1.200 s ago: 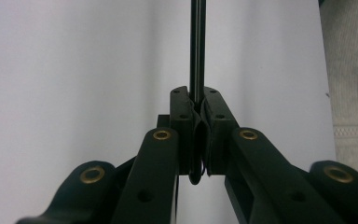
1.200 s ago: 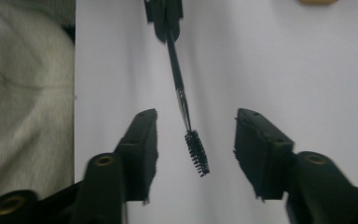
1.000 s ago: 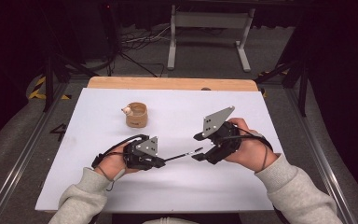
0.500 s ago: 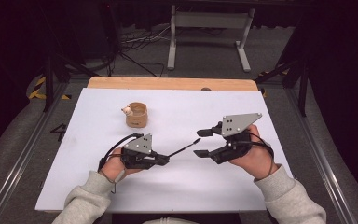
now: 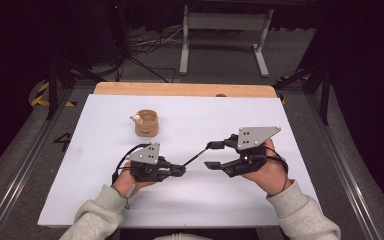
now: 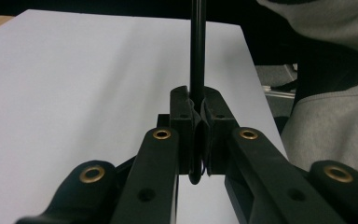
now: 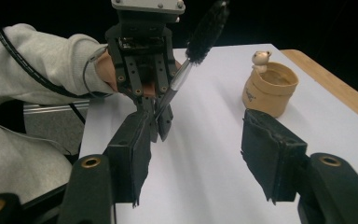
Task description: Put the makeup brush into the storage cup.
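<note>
Left gripper (image 5: 177, 170) fingers pinched tight on the thin black handle of a brush (image 5: 196, 157); in the left gripper view the stem (image 6: 197, 56) runs straight out from between the pads. Brush slants up and away from those fingers, bristled head (image 7: 207, 30) at the far end, metal ferrule (image 7: 179, 79) below it.

Right gripper (image 5: 214, 155) fingers stand about half apart and have just been closing in; the brush tip lies near them, nothing pressed between the pads (image 7: 272, 158) that I can tell.

Handling, as a judgement: brush is light, stem stiff and narrow, likely slick, so it may twist in a loose pinch. Bristles soft, give no purchase and will splay. Best second hold is on the ferrule or the stem just behind the head.

Around: small tan cup (image 5: 146, 123) with a little figure on its rim, well apart beyond the left fingers. White bench (image 5: 280, 200) otherwise bare near both pairs of fingers; nothing bars the approach.
</note>
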`<state>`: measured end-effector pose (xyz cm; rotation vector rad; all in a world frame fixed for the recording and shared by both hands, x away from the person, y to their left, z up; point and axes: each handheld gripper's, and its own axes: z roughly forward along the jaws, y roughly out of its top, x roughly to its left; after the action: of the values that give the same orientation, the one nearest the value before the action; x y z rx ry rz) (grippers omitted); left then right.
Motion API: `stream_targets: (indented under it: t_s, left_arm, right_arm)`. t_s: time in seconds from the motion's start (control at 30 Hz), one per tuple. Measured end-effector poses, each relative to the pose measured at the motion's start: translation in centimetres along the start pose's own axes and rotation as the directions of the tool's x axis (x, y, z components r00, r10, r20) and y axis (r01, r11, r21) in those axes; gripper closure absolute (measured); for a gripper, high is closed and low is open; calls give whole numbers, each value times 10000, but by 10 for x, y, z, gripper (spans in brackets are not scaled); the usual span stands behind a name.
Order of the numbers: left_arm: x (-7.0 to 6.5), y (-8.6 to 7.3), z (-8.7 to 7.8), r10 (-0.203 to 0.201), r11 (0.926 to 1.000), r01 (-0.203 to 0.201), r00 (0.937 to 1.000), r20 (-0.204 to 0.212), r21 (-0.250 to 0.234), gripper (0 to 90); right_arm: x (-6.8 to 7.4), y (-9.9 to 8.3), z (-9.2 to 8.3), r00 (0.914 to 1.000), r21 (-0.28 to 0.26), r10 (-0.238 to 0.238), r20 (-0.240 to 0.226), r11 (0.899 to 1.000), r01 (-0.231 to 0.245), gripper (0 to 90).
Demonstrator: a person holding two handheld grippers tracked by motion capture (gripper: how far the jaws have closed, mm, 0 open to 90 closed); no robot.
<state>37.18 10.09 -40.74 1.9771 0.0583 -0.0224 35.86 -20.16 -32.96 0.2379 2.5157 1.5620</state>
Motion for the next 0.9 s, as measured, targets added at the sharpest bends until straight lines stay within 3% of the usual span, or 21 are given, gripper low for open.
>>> stream_targets:
  t_s: [0.4,0.6,0.9]
  left_arm:
    - [-1,-3,7,-113,9983,120,9998,140,-570,850]
    - [-2,-4,8,-113,9971,109,9999,-50,-758,850]
    - [-3,-4,8,-136,9959,124,9998,-138,-892,849]
  right_arm:
    - [4,-4,11,9997,-707,-129,-194,9974,115,513]
    - [6,-7,16,9995,-1093,-250,-204,9938,226,613]
    - [7,-12,29,9986,-1362,40,-522,9906,-111,665]
